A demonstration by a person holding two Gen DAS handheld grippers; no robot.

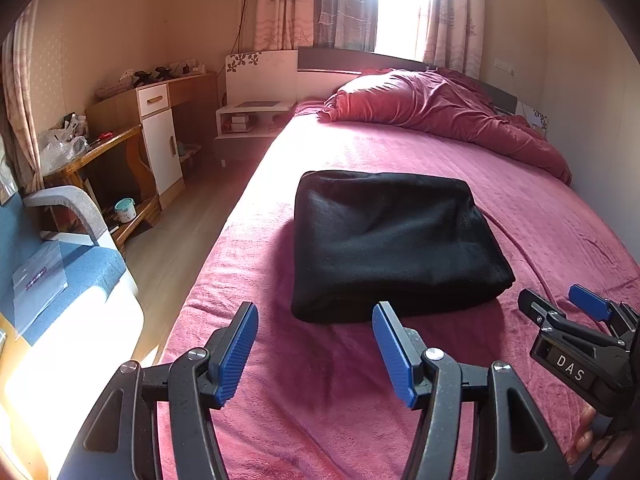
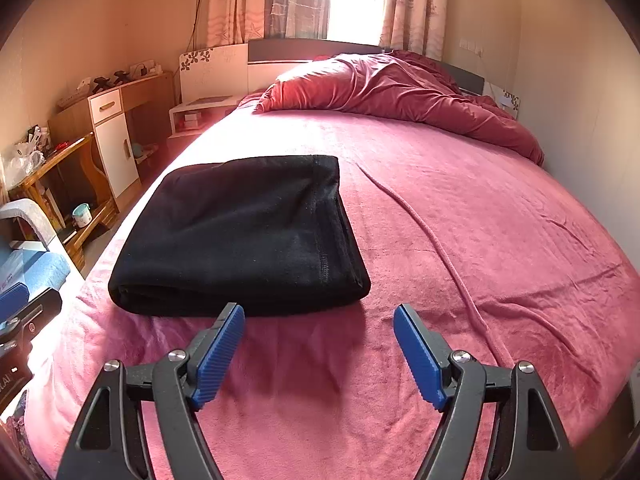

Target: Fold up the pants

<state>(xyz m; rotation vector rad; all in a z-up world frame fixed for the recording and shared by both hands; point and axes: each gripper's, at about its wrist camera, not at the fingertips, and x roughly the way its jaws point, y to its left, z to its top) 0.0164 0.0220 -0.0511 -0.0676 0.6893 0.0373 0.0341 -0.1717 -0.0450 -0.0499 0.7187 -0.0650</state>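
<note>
Left wrist view shows the left gripper (image 1: 315,346) nearest, low over the pink bedsheet (image 1: 520,216); its jaws stand apart with nothing between them. At 3 o'clock from it is the right gripper (image 1: 554,300), which in the right wrist view (image 2: 319,350) has its jaws opening, only bare sheet between the blue pads (image 2: 218,354). Just beyond both grippers, at 12 o'clock, the black pants (image 1: 384,240) lie folded into a thick rectangle on the sheet, not touched by either one. Further at 1 o'clock a red quilt (image 1: 440,108) is bunched near the headboard (image 1: 360,60), and at 10 o'clock stands a wooden desk (image 1: 120,136).
</note>
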